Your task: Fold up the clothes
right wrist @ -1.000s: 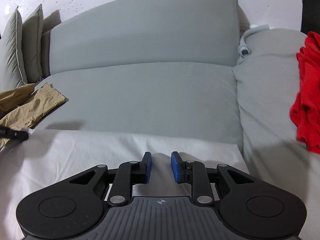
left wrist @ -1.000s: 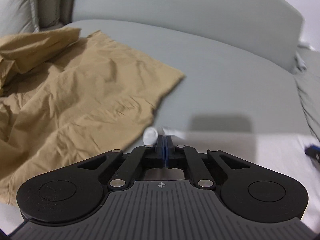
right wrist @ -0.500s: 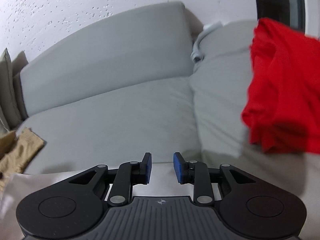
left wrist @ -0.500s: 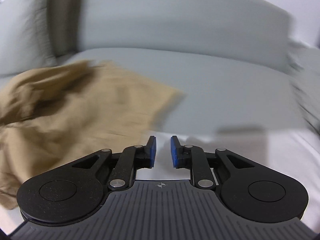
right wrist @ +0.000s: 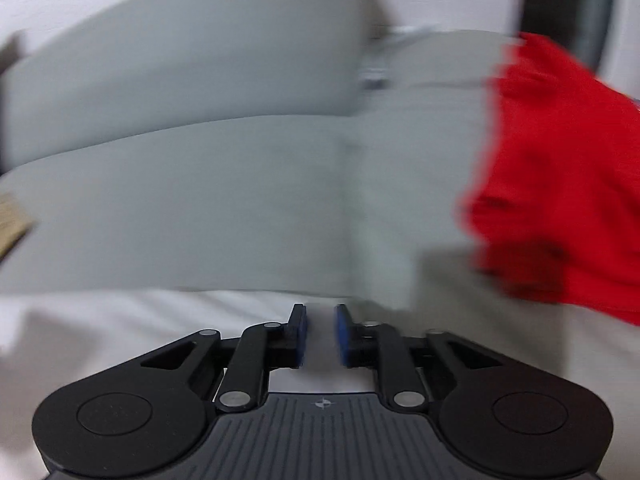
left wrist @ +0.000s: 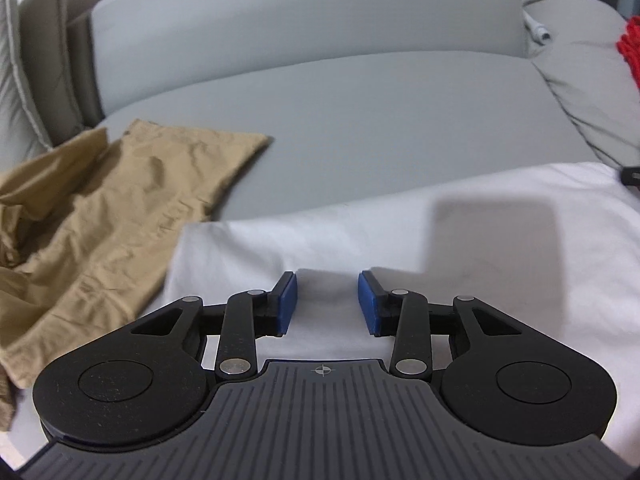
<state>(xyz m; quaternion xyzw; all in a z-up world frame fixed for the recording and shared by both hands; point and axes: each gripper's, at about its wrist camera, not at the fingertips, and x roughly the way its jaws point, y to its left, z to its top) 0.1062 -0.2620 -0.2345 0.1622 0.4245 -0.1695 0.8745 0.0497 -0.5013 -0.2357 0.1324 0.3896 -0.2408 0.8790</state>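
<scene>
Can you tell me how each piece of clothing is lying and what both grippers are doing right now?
white garment: spread flat on the sofa, under both grippers.
tan garment: crumpled and unfolded, its edge beside the white one.
red garment: bunched in a heap, unfolded.
left gripper: jaws opening, nothing between them.
right gripper: jaws closing, a narrow gap remains, nothing between them.

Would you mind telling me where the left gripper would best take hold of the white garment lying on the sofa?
Probably the white garment at its far-left corner, beside the tan garment. That corner lies flat with two free edges meeting, so the left gripper, whose jaws are opening with nothing between them, could come from the left and slide one finger under the edge.
</scene>
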